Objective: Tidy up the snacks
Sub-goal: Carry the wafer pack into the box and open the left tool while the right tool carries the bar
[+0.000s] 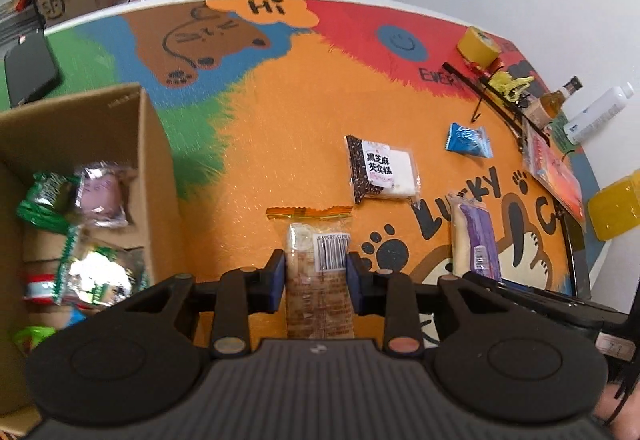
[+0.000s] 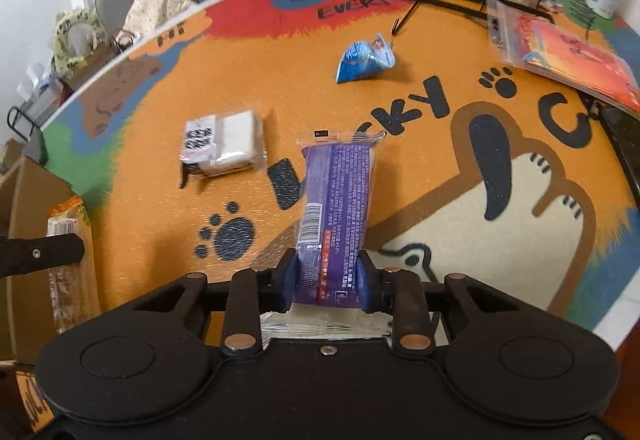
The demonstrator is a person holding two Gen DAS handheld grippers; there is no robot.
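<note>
Orange-sealed snack bar (image 1: 318, 268) was clamped lengthwise between left gripper (image 1: 316, 272) jaws; purple packet (image 2: 334, 216) pinched upright by right gripper (image 2: 329, 276).

A box (image 1: 80, 128) with snacks inside sits at the surface's (image 1: 280, 128) left; two packets (image 1: 382, 170) lie mid-surface, bottles (image 1: 560, 100) far right

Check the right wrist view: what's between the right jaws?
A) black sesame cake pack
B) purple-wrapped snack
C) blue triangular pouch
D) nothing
B: the right gripper is clamped on the purple-wrapped snack, while the blue pouch and the sesame cake pack lie apart on the mat.
</note>
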